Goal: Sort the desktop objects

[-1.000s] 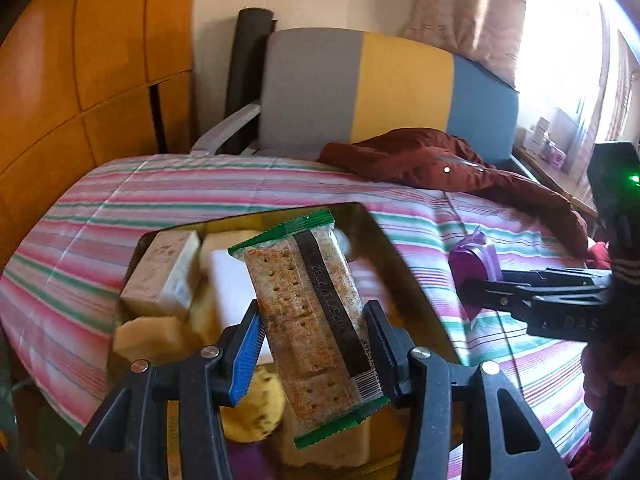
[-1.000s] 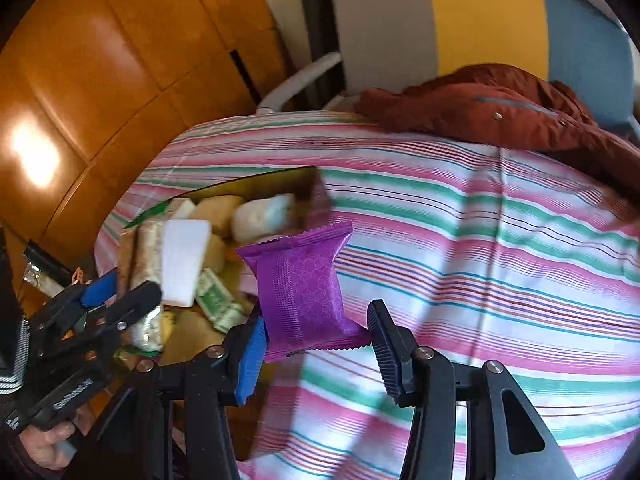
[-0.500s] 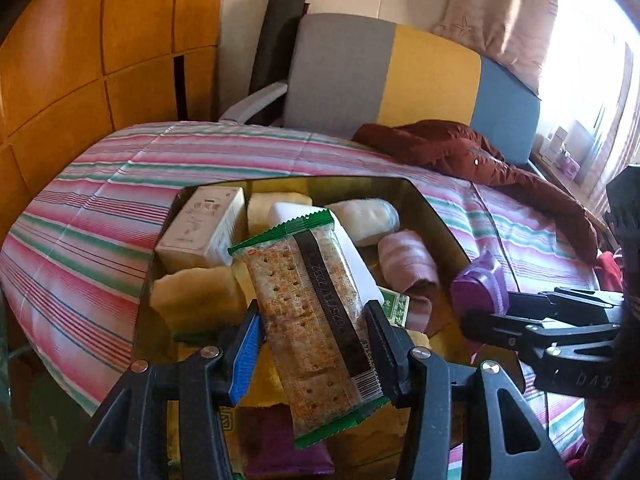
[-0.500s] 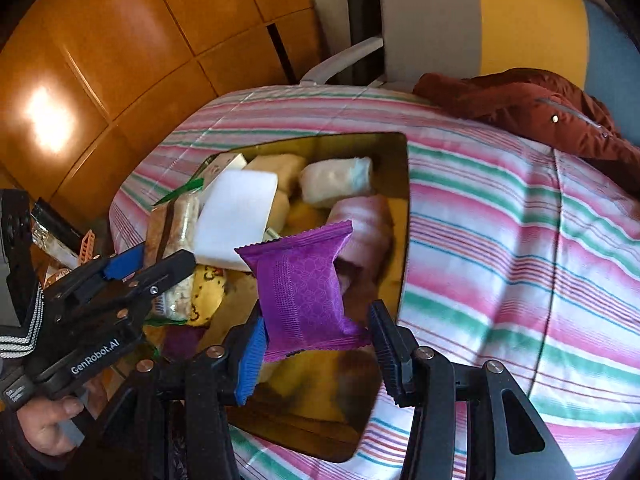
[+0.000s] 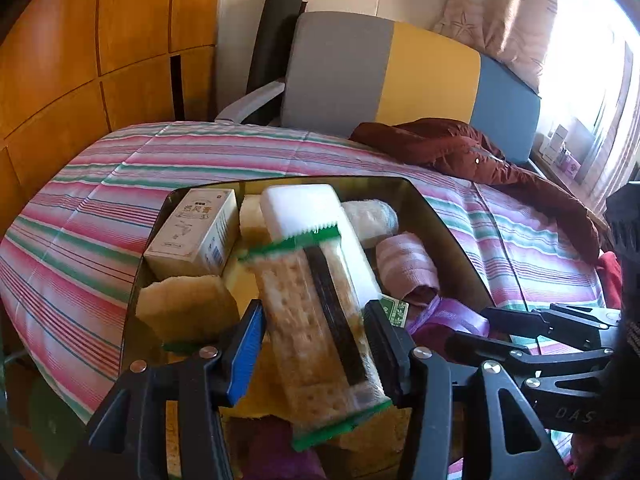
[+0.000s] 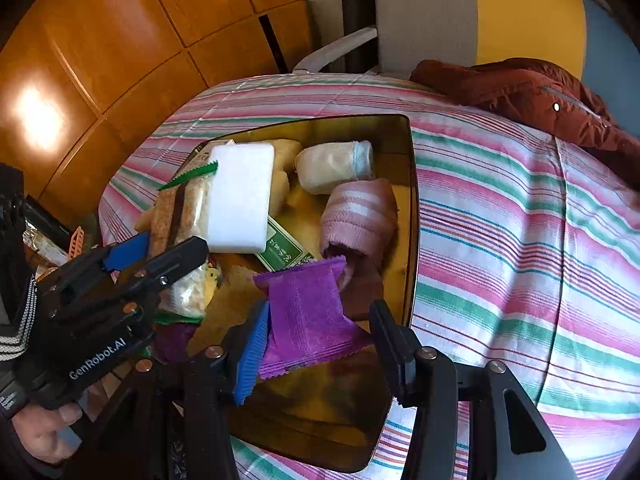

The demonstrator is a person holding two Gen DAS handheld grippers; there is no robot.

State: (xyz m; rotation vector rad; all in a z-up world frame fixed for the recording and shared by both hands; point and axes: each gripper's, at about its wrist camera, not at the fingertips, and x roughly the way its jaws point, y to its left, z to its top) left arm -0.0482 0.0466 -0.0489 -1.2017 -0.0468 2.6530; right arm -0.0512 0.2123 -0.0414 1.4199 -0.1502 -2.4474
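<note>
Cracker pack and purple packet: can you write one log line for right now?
left hand-held gripper: opening, cracker pack between | right hand-held gripper: opening, purple packet between | both over tray

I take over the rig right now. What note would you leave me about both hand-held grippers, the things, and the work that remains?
Left hand-held gripper: jaws opening, cracker pack between them, over the gold tray.
Right hand-held gripper: jaws opening, purple packet between them, over the same tray.
Already in the tray: white block, small box, pink roll, white roll.
Done: both packs brought above the tray.
Left: let both drop in, then draw the grippers back.
</note>
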